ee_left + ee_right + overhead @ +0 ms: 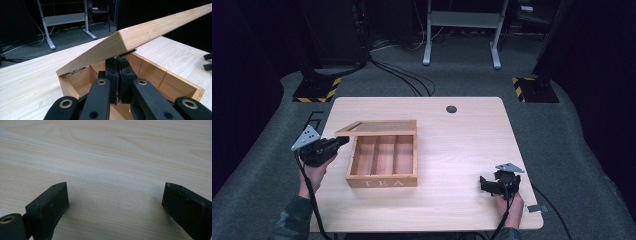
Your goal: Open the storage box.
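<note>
A wooden tea box (382, 183) marked TEA stands left of the table's middle, with three bare compartments showing. Its lid (379, 128) is partly raised, hinged at the far side and tilted up. My left gripper (343, 141) is at the box's left side. In the left gripper view its jaws are shut together with their tips (119, 60) right under the lid's (140, 35) front edge, above the box (197, 93). My right gripper (484, 184) rests near the table's front right, open, with bare tabletop between its fingers (52, 202).
The light wooden table (462, 145) has a round cable hole (451, 109) at the back. A grey metal frame (462, 20) and cables stand on the floor behind. Yellow-and-black striped bases (317, 90) sit at both far corners.
</note>
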Demonstrator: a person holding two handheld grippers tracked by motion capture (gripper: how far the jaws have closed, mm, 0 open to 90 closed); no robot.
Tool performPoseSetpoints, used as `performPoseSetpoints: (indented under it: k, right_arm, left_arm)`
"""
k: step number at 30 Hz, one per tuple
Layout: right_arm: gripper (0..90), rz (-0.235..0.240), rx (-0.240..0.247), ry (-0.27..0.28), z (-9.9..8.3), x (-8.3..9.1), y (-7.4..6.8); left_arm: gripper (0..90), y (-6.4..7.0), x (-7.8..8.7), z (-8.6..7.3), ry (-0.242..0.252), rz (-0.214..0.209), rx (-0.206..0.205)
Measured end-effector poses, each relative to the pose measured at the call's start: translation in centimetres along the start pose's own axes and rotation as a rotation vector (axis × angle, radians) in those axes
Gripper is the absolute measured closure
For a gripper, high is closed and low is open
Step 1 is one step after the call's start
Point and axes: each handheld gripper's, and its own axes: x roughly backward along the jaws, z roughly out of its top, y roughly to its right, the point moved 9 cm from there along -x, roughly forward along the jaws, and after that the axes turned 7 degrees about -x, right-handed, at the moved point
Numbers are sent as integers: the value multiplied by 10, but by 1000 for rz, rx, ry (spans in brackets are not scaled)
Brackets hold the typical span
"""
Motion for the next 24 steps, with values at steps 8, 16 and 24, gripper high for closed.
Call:
performPoseSetpoints:
  k: [8,16,24]
  right_arm:
    - [64,0,0,1,0,0,0]
    - [65,-2,-1,1,0,0,0]
    - [64,-2,-1,1,0,0,0]
  left_arm:
    - [878,-2,-6,6,-10,-11,0]
    - [878,-8,-10,12,-18,-17,6]
    - [878,-13,-15,18,-23,-19,6]
